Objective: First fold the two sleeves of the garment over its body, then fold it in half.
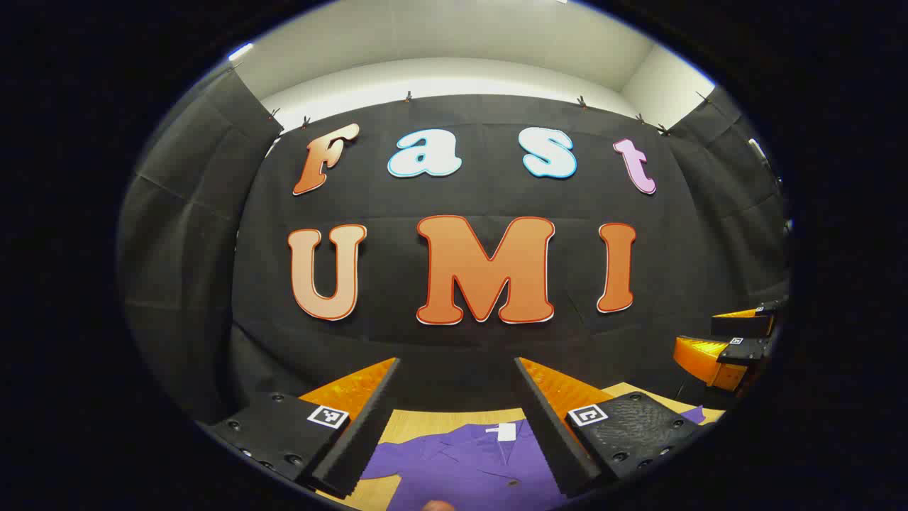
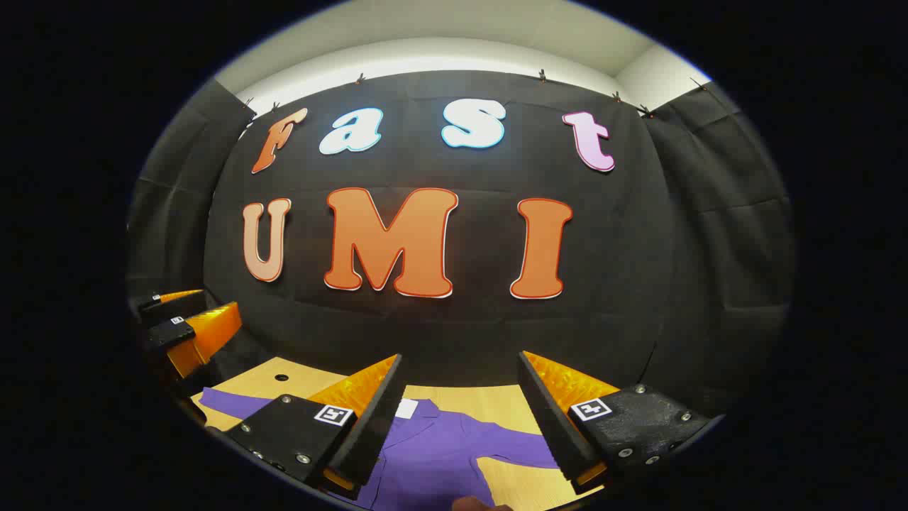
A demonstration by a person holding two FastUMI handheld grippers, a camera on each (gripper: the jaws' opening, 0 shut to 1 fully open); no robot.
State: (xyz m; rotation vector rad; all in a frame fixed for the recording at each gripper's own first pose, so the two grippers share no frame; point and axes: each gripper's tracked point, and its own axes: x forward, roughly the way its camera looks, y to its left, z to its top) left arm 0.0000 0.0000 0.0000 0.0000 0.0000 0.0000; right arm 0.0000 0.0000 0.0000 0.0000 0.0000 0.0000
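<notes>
Two grippers hang above a pale wooden surface [image 1: 425,424] with a purple garment [image 1: 468,465] spread flat on it. In the left gripper view, the left gripper [image 1: 457,419] sits nearest, its jaws spread wide with nothing between them, raised above the cloth and not touching it. Directly below and between them lies the garment's collar area, with a small white tag [image 1: 504,431] at the neckline and a button lower down on the front. Farther off at the right edge of that view, the right gripper [image 1: 738,341] shows from the side. In the right gripper view, the right gripper [image 2: 460,411] also has its jaws wide apart and holds nothing, hovering over the garment [image 2: 440,454]. One purple sleeve [image 2: 518,443] stretches out flat toward the right across the bare wood, and another [image 2: 227,402] reaches out to the left; both lie unfolded. At the left edge of that view the left gripper [image 2: 188,323] appears, well apart. Beyond everything hangs the booth's black cloth wall [image 1: 461,355].
</notes>
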